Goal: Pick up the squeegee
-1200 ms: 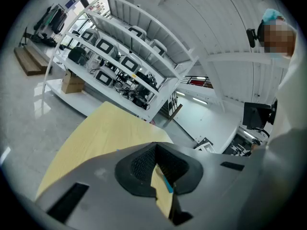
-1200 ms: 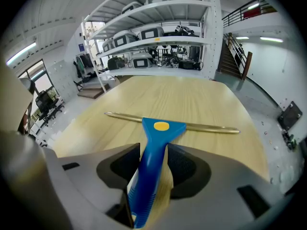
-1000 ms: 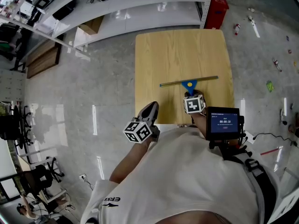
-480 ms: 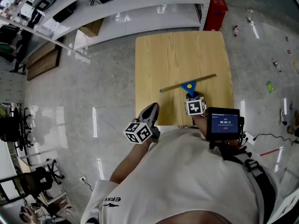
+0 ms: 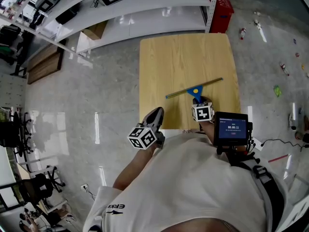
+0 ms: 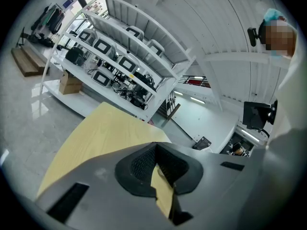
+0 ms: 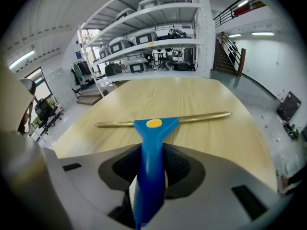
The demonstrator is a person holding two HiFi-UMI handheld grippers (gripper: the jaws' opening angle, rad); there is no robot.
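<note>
The squeegee [image 5: 194,89] lies on the wooden table [image 5: 183,52], its thin brass-coloured blade slanted across the near half. Its blue handle [image 7: 152,143] runs back between the jaws of my right gripper [image 7: 151,153], which have just been closing, and the pads press on both of its sides. In the head view the right gripper [image 5: 198,99] sits at the table's near edge, right behind the blade. My left gripper [image 5: 155,114] hangs shut and holding nothing by the near left corner. In the left gripper view its tips [image 6: 154,147] meet over the table [image 6: 96,133].
White shelving [image 5: 120,8] with equipment and a red crate [image 5: 222,8] stand beyond the table's far edge. A cardboard box [image 5: 94,27] sits on the floor at the left. Small items [image 5: 278,89] are scattered on the floor to the right. A screen [image 5: 231,128] hangs at the person's chest.
The squeegee's blade has swung: its left end is now nearer to me, so it lies more slanted. The right gripper has drawn slightly back. The left gripper has kept still.
</note>
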